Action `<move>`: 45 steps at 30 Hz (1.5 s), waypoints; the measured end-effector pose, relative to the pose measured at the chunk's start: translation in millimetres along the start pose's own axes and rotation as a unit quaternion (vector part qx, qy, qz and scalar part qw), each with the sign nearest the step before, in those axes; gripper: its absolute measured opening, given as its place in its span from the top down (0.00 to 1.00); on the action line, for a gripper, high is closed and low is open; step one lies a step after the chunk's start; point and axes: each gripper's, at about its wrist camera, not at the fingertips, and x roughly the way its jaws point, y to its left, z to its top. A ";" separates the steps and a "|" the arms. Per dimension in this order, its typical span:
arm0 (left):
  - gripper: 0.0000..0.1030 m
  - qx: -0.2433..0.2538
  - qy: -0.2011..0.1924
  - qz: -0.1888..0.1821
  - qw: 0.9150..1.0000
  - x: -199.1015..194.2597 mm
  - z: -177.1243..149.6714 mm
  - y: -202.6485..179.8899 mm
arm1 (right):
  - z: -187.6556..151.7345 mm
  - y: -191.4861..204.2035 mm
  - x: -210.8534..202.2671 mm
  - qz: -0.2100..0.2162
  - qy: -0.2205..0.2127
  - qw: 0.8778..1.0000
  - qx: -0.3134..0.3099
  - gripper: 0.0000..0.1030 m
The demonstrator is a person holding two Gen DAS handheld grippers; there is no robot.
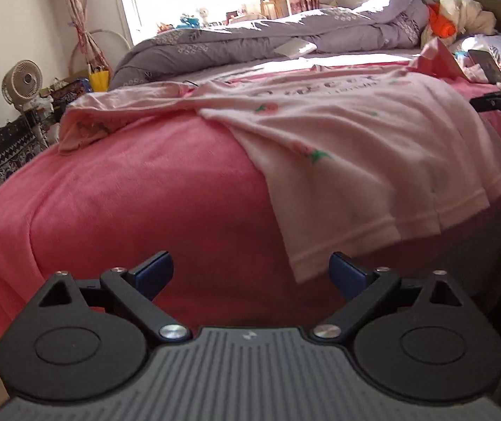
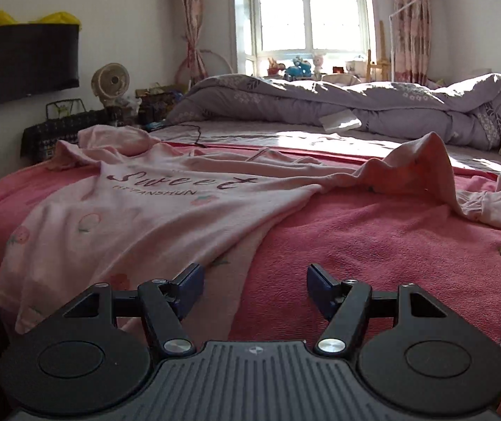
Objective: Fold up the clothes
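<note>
A pink blanket point(image 2: 373, 245) is spread over the bed, and on it a pale pink shirt point(image 2: 152, 210) is laid out face up, one sleeve rumpled, its hem hung over the near edge; the cloth is judged thin, light and limp, likely to sag and slide unless pinched at hem corners or shoulder seams; the left gripper point(image 1: 250, 273) is seen released, nothing between its jaws, beside the hem corner; the right gripper point(image 2: 254, 289) is likewise parted and empty

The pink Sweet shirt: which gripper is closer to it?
Right. The right gripper has one finger over the shirt's hem; the left gripper hangs just short of the hem corner.
</note>
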 end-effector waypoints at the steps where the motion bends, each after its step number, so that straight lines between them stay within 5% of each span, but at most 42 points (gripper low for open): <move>1: 0.07 -0.005 0.006 -0.002 1.000 3.4 -4.6 -3.2 | -1.2 7.0 -3.7 0.009 -0.002 1.000 -0.003 0.33; 7: 0.07 -0.016 -0.054 0.057 0.997 10.5 -8.2 -26.8 | 4.1 53.2 -12.0 0.069 -0.006 0.998 -0.002 0.31; 11: 0.07 -0.062 -0.087 0.059 0.993 -3.1 -0.5 -17.4 | 7.7 72.0 -24.0 0.106 -0.009 0.994 -0.020 0.28; 20: 0.07 -0.091 -0.138 0.079 0.983 -23.5 24.9 6.1 | -15.3 135.3 -31.9 0.176 -0.009 0.974 -0.144 0.27; 24: 0.07 -0.111 -0.147 0.074 0.980 -30.3 30.1 11.9 | -34.3 163.0 -30.5 0.146 -0.039 0.968 -0.198 0.27; 28: 0.07 -0.112 -0.157 0.077 0.978 -36.9 32.6 13.0 | -46.5 173.7 -29.1 0.046 -0.120 0.969 -0.209 0.27; 35: 0.06 -0.108 -0.169 0.100 0.975 -39.1 40.5 21.9 | -57.0 145.7 -30.1 -0.098 -0.153 0.964 -0.193 0.19; 40: 0.05 -0.093 -0.165 0.111 0.976 -35.6 43.4 19.2 | -73.4 135.1 -34.4 -0.103 -0.138 0.967 -0.187 0.17; 45: 0.05 -0.115 -0.195 0.129 0.965 -49.4 56.5 30.7 | -90.2 149.6 -32.3 -0.074 -0.129 0.969 -0.197 0.17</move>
